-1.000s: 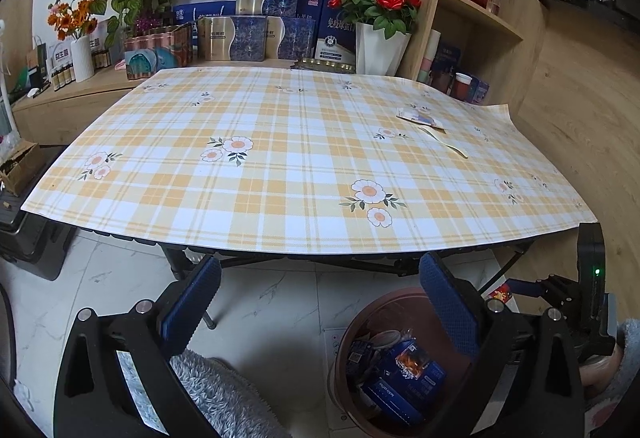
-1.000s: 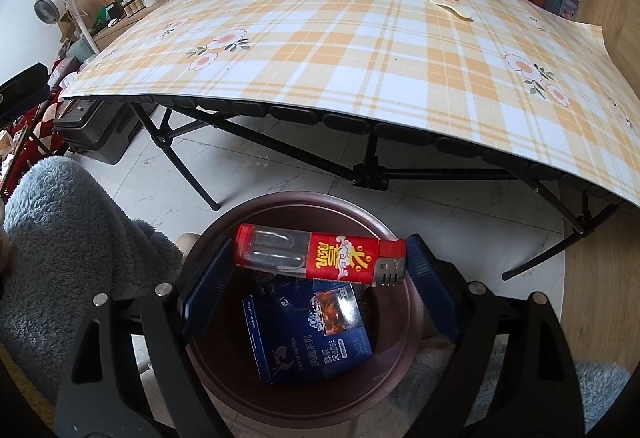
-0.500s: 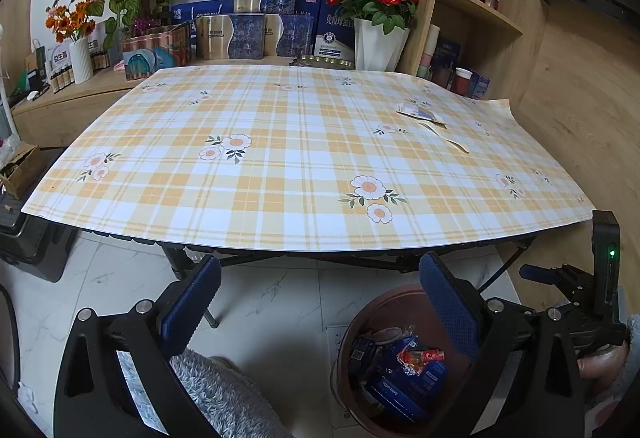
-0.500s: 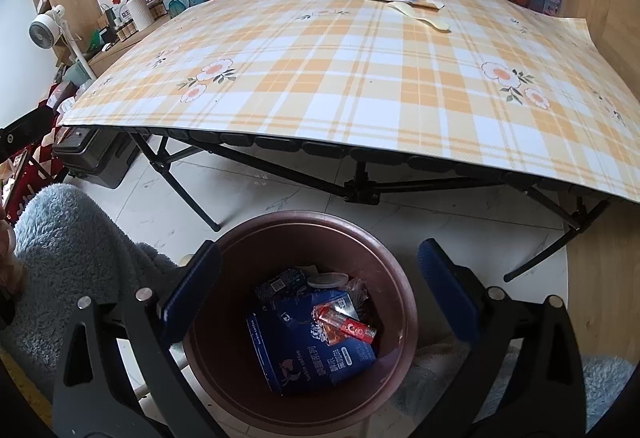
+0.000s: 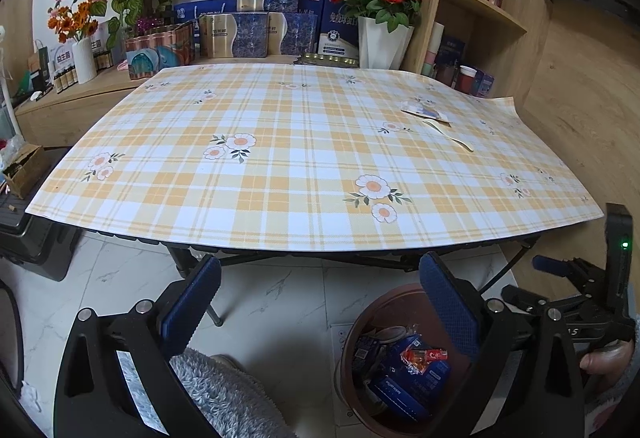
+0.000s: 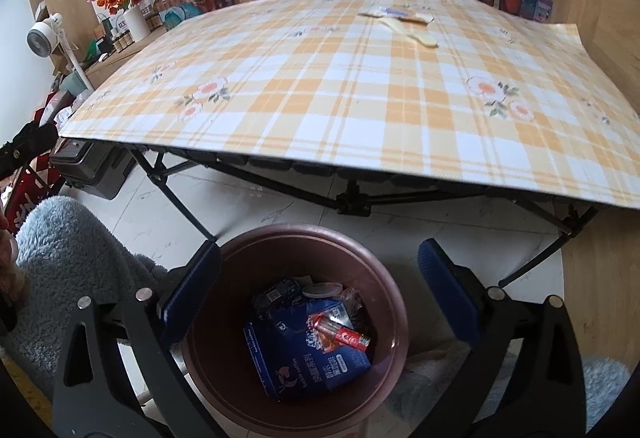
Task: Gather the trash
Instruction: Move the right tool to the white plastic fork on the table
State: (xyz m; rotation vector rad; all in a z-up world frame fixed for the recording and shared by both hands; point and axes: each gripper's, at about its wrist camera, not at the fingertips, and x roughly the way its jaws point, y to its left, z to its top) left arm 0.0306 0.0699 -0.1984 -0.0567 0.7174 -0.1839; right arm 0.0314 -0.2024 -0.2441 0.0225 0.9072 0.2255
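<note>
A brown round bin (image 6: 384,278) stands on the floor below the table's front edge, also seen in the left wrist view as the bin (image 5: 384,302). Inside lie a blue coffee box (image 6: 288,354), a red lighter (image 6: 340,332) on top of it, and other wrappers. My right gripper (image 6: 318,282) hangs open above the bin, nothing between its fingers. My left gripper (image 5: 320,298) is open too, over the floor left of the bin. On the checked tablecloth (image 5: 280,158), far right, rest a flat wrapper (image 5: 426,111) and a pale wooden stick (image 5: 450,136).
Flower vases, gift boxes (image 5: 256,26) and a wooden shelf (image 5: 480,10) stand behind the table. A black case (image 6: 92,166) sits on the floor at left. Folding black table legs (image 6: 352,198) cross behind the bin. A person's fluffy sleeve (image 6: 68,258) shows at lower left.
The red lighter left my right gripper and dropped into the bin onto the blue box. The right gripper opened and has since lifted slightly toward the table. The left gripper stayed put.
</note>
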